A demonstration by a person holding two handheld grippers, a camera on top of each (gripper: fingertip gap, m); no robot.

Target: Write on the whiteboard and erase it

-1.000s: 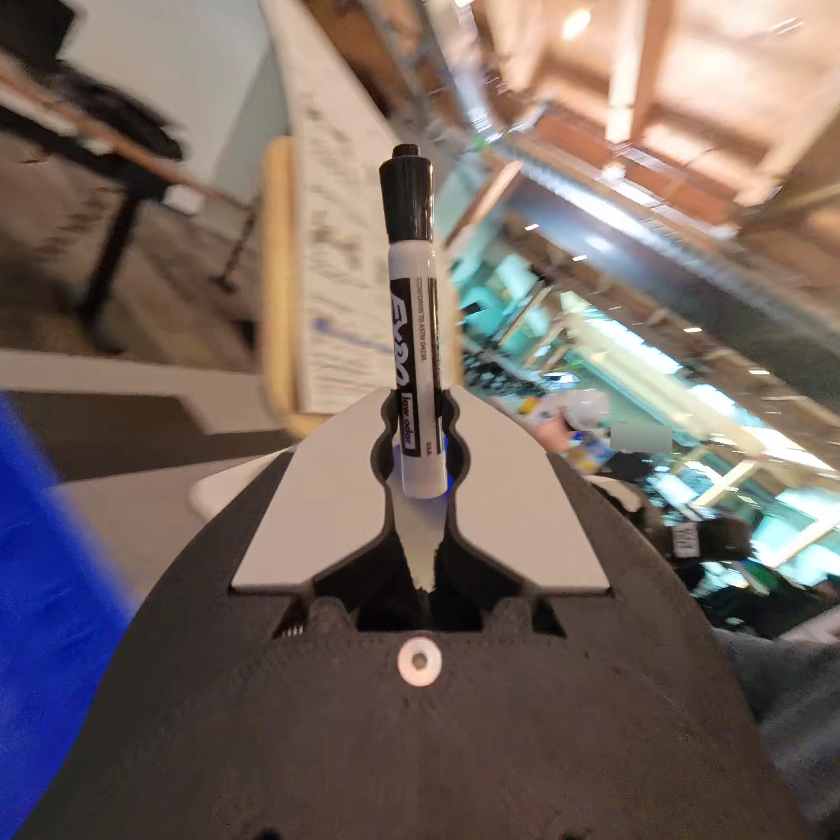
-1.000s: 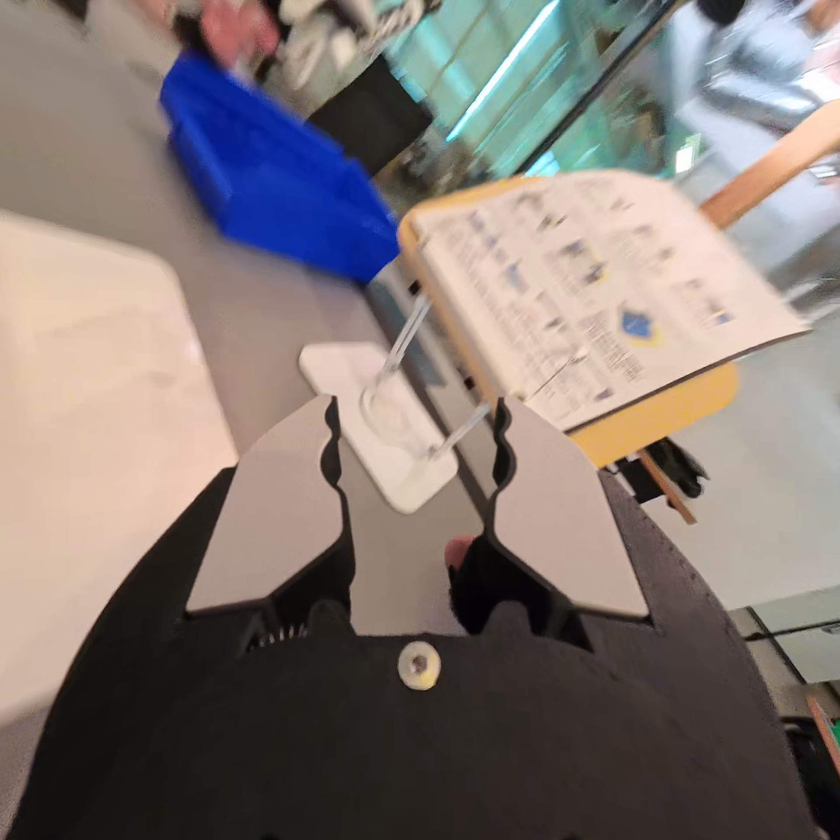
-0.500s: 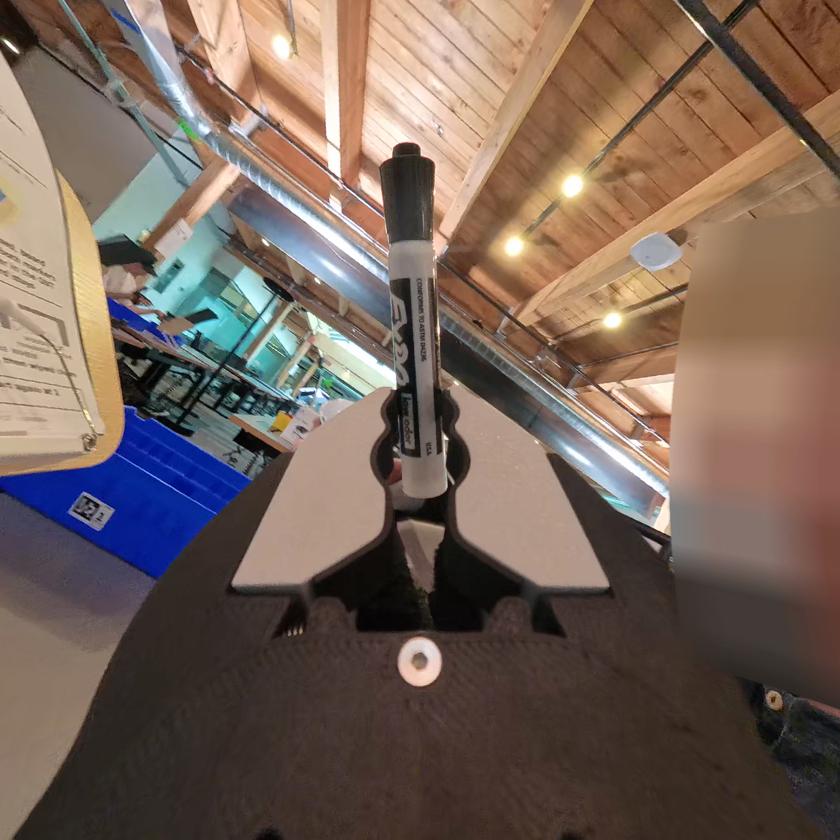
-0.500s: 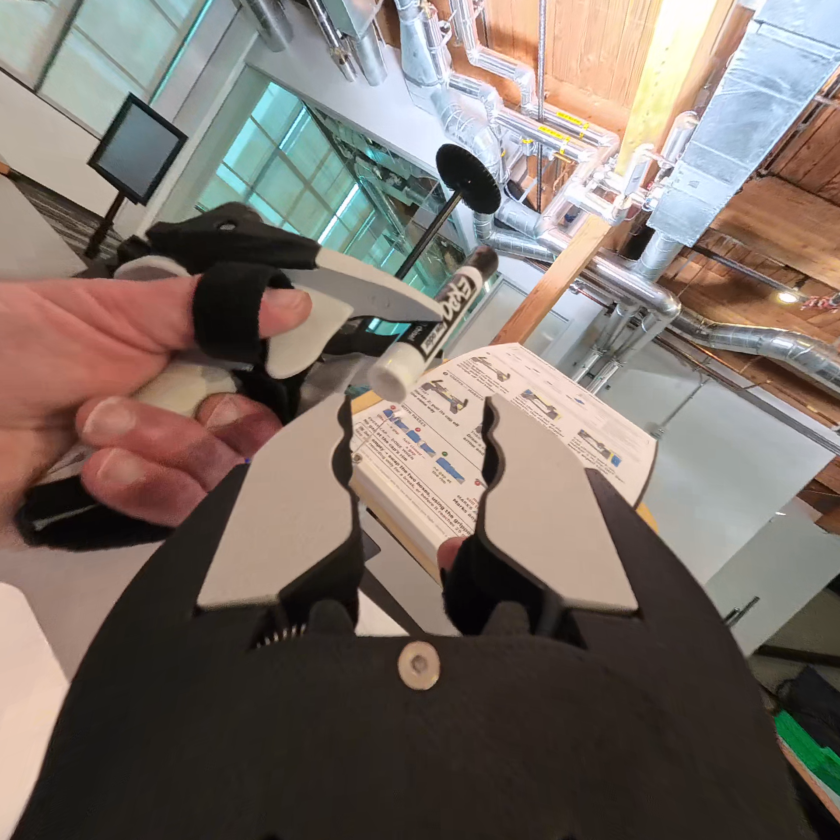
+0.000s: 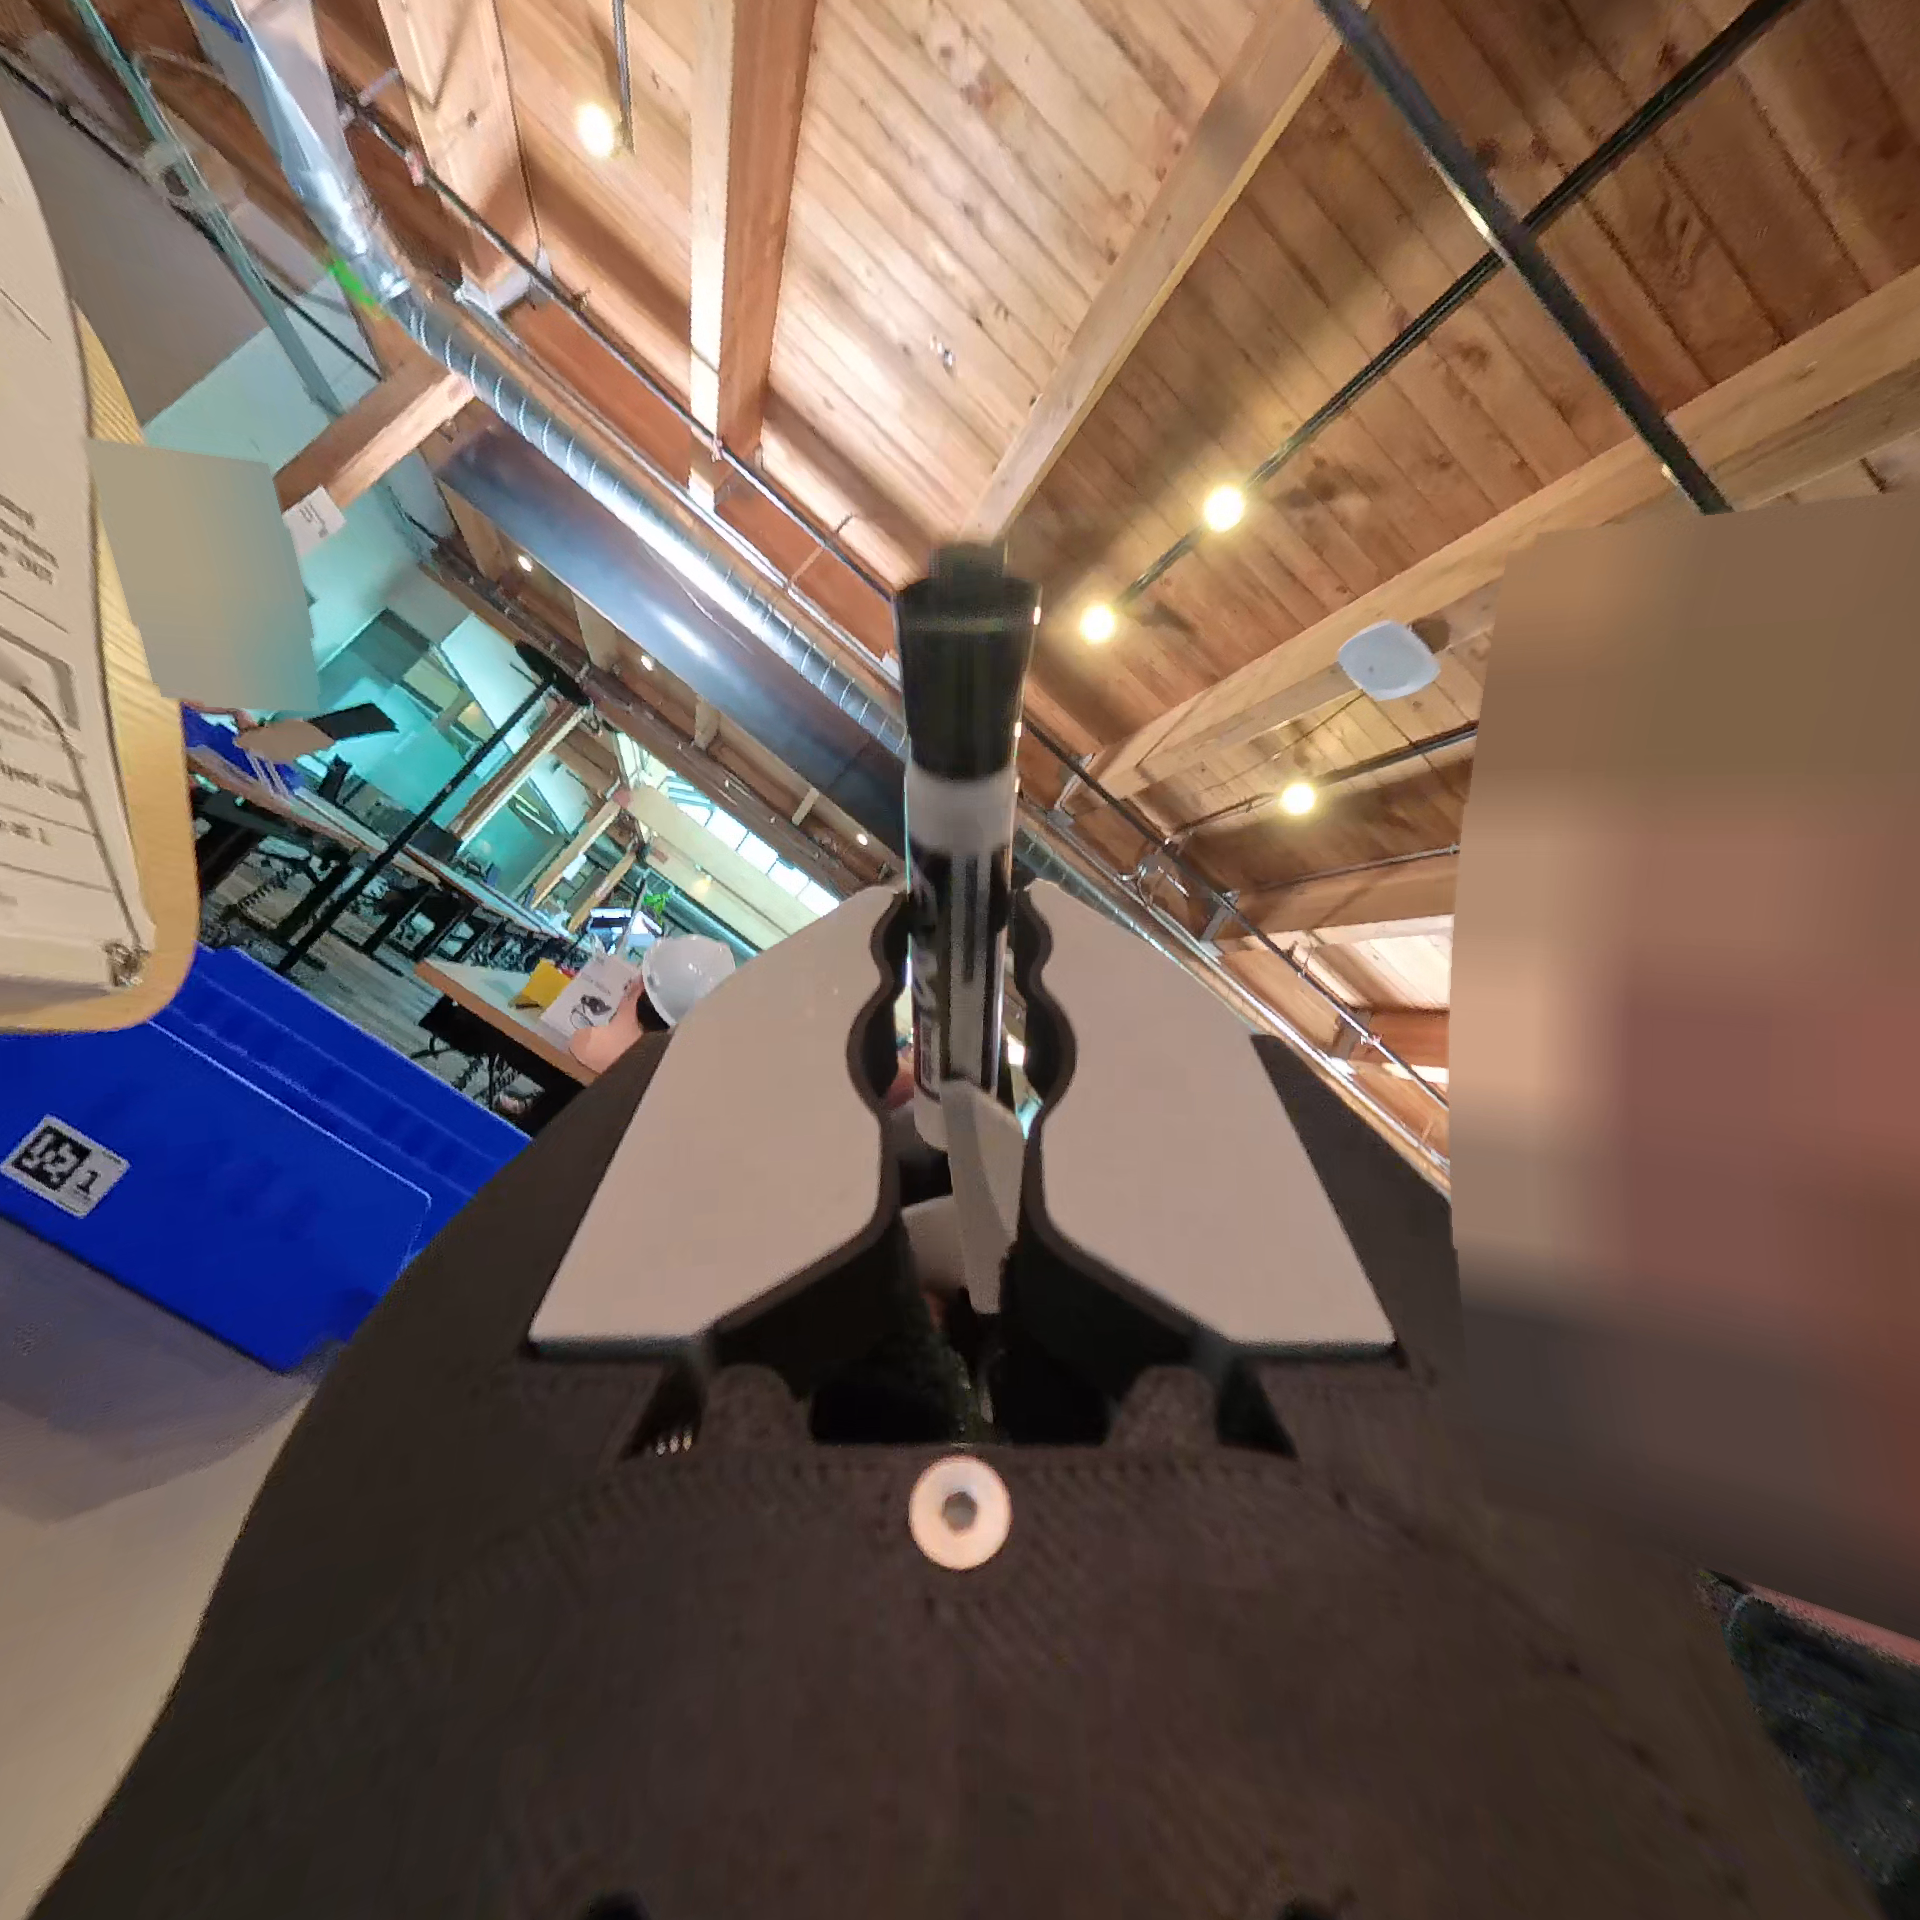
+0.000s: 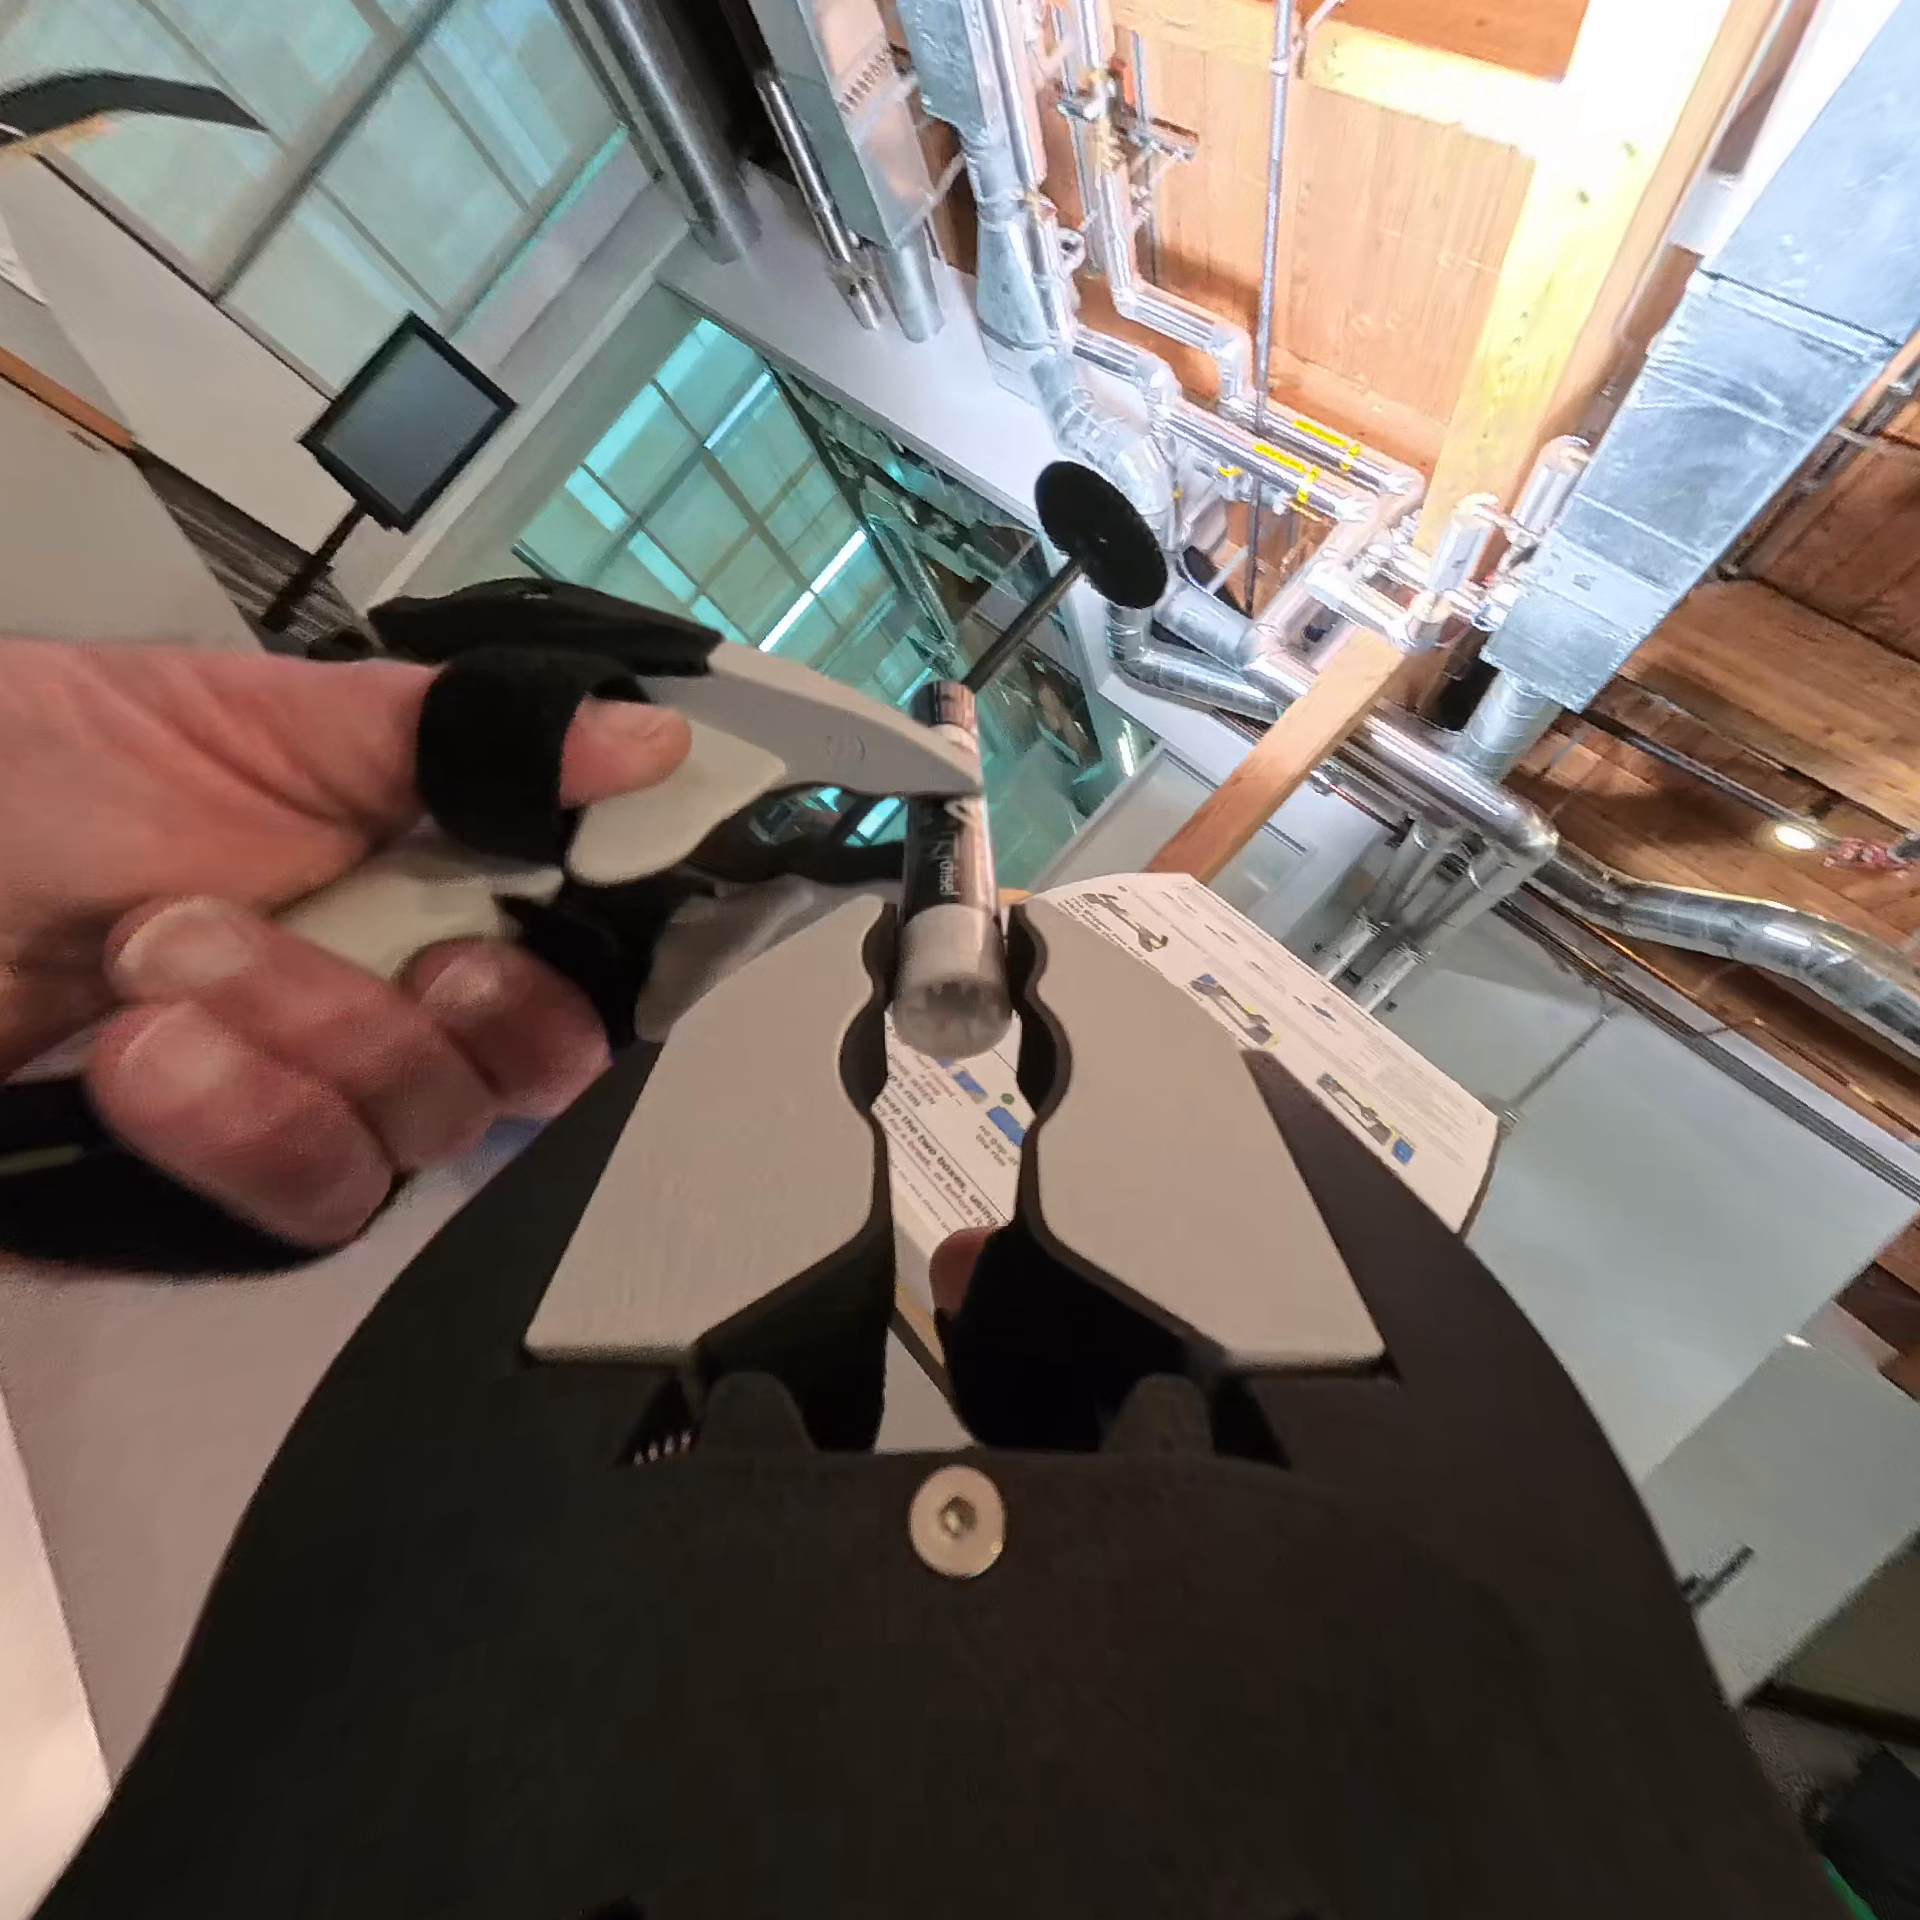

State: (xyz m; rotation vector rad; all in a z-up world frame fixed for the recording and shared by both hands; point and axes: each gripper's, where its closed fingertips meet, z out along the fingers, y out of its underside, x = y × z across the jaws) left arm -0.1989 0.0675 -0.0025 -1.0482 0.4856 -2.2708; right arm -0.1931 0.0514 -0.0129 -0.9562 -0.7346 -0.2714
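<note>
Left gripper [image 5: 961,914] was clamped on the marker [image 5: 961,831], barrel pinched between both fingers, black cap pointing up toward the wooden ceiling. In the right wrist view the same marker's white butt end [image 6: 951,997] sat between the right gripper's [image 6: 951,935] fingers; the jaws were narrowed around it with the pads looking to be in contact, so I read it as a grip on the tail end. A hand [image 6: 260,883] held the left gripper.

Whiteboard not identifiable in either view; only a printed instruction sheet [image 6: 1247,1039] on a board and a blue bin [image 5: 208,1143] on the counter [image 5: 104,1507] showed.

Judged step: handover or uncapping prep, both grippers on one marker. To do it well, one gripper should hold the barrel firm while the other works along the marker's axis, not sideways, since the round barrel can twist in the notched pads. The cap end was free, so the right gripper probably needs to regrip on the cap before pulling. The marker was motion-blurred, so steady it first.
</note>
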